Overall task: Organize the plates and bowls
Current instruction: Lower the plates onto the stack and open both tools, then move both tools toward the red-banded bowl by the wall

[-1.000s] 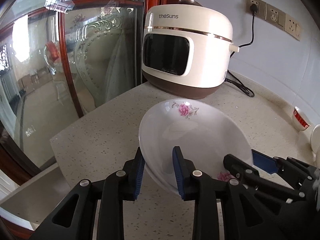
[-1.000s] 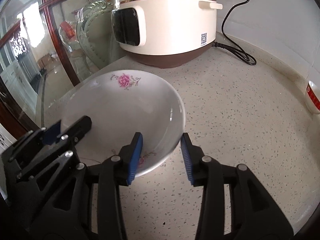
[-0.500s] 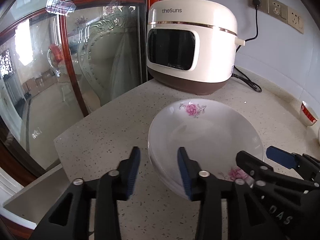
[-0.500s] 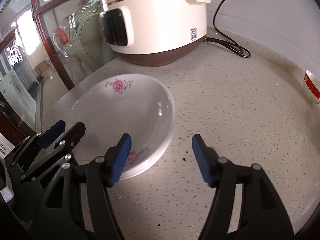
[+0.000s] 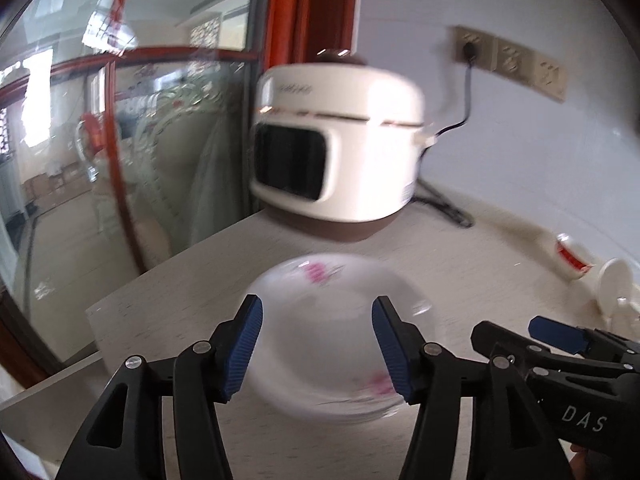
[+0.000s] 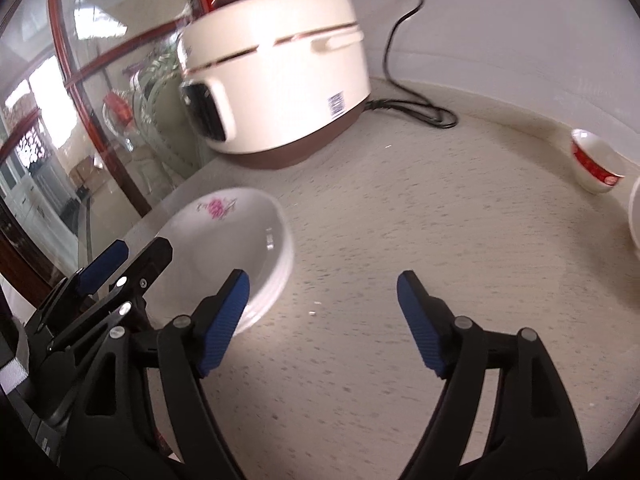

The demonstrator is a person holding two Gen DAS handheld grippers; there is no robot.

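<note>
A stack of white plates with pink flowers (image 5: 324,328) lies on the speckled counter, also in the right wrist view (image 6: 232,240). My left gripper (image 5: 316,346) is open and empty, raised just above the near side of the stack. My right gripper (image 6: 324,320) is open and empty, over bare counter to the right of the stack. A small white bowl with a red band (image 6: 596,164) stands by the far wall at the right, also in the left wrist view (image 5: 568,256). Part of another white dish (image 5: 616,284) shows beside it.
A cream rice cooker (image 5: 336,164) stands behind the plates, its black cord (image 6: 416,112) running along the counter to a wall socket (image 5: 472,46). A glass partition with a red frame (image 5: 116,152) bounds the counter on the left. The counter edge (image 5: 96,336) drops off at the near left.
Both grippers let go of the plate, which now lies on the stack. Both jaws opened wide and both grippers pulled back and up. The right one swung to the right.
</note>
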